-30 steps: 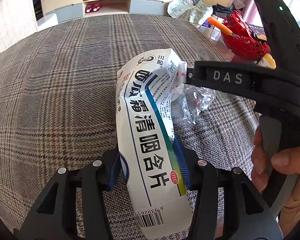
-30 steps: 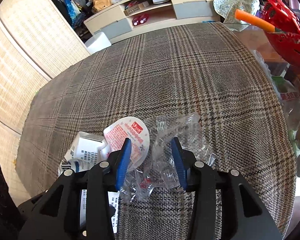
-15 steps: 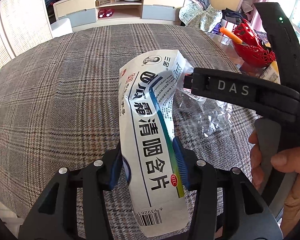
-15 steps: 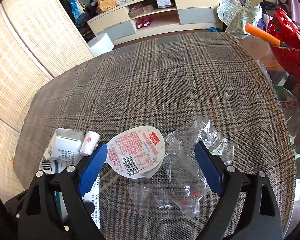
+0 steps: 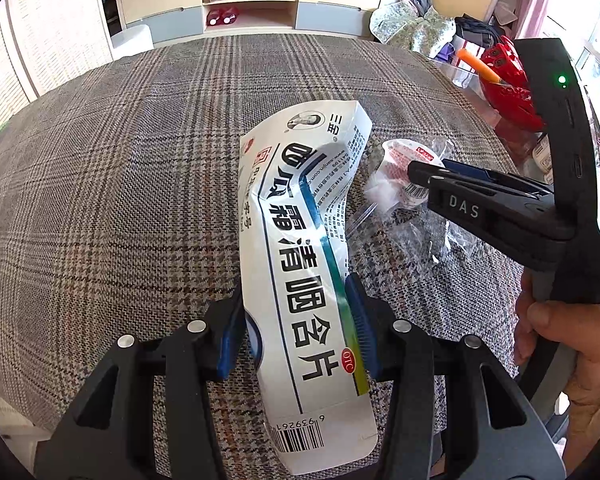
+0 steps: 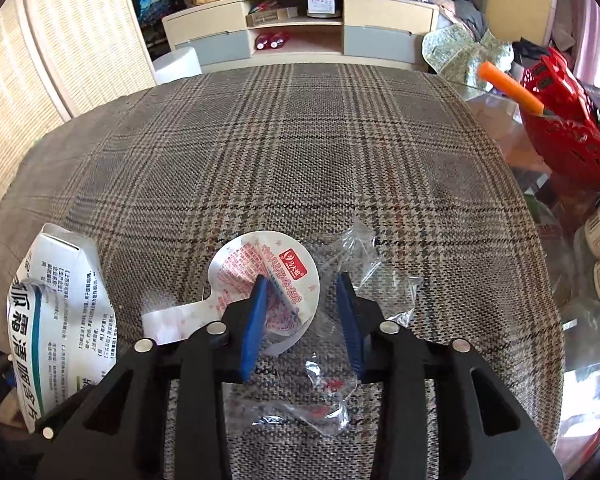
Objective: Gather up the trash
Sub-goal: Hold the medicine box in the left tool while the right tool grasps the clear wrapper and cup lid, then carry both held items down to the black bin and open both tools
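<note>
While the left gripper (image 5: 296,320) clamps the medicine box (image 5: 308,276) at centre frame, the right gripper (image 6: 302,312) straddles the foil lid (image 6: 268,280), jaws apparently partly open; closing comes next.

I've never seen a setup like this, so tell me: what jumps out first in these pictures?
A crumpled white medicine box with bold Chinese lettering fills the left view, pinched between the left gripper. Beside it on the plaid cloth, the right gripper straddles a round pink-printed lid and a clear plastic wrapper. A red basket stands at the far right.
</note>
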Motion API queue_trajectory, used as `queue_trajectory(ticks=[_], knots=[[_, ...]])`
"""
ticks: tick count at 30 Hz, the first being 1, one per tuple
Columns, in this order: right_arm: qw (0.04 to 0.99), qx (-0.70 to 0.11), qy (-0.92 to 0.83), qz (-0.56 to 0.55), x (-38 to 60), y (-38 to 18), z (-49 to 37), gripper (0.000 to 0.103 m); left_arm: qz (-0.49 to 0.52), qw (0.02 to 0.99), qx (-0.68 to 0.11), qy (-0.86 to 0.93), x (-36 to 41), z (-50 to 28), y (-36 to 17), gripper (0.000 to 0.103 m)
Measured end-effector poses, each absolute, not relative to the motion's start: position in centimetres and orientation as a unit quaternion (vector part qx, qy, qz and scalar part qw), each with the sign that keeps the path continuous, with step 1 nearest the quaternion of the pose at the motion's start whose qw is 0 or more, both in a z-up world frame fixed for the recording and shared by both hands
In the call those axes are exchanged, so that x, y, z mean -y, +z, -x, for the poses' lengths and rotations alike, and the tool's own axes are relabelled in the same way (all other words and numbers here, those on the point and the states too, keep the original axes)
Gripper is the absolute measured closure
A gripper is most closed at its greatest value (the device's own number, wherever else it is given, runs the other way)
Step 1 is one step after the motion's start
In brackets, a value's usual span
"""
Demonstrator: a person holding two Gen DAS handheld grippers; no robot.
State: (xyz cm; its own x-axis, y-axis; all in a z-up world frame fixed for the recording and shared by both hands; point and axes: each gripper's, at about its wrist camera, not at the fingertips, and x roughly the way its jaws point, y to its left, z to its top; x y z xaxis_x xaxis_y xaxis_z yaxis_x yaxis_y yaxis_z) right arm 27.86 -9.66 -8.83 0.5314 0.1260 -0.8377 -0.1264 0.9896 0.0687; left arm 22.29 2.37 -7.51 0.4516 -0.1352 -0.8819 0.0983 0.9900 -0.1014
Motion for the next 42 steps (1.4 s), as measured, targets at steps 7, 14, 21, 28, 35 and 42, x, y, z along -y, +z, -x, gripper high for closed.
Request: queue_trajectory(ticks=[7, 14, 21, 28, 35, 42], knots=[[0.878, -0.469, 0.092, -0.026, 11.6, -8.1, -26.8, 0.090, 0.018, 0.850, -0.521, -0.072, -1.7, -21.7, -7.8, 0.058], [0.881, -0.460, 0.103, -0.033, 12.6, -6.2, -24.7, 0.091, 0.020, 0.854, -0.515, -0.076, -1.0, -20.5, -6.8, 0.058], [0.884, -0.457, 0.089, -0.038, 15.1, -4.4, -22.0, 0.091, 0.016, 0.862, -0.500, -0.083, 0.2, -17.2, -4.7, 0.059], [0.889, -0.449, 0.078, -0.038, 17.3, -2.3, -17.2, 0.091, 0.010, 0.870, -0.484, -0.096, 1.6, -12.7, -2.2, 0.059], [0.888, -0.451, 0.078, -0.033, 18.0, -1.4, -11.2, 0.091, 0.006, 0.882, -0.461, -0.101, 1.9, -6.9, 0.6, 0.059], [0.881, -0.461, 0.100, -0.038, 17.5, -1.9, -5.5, 0.091, 0.017, 0.887, -0.450, -0.103, 2.1, -2.3, 0.8, 0.059]])
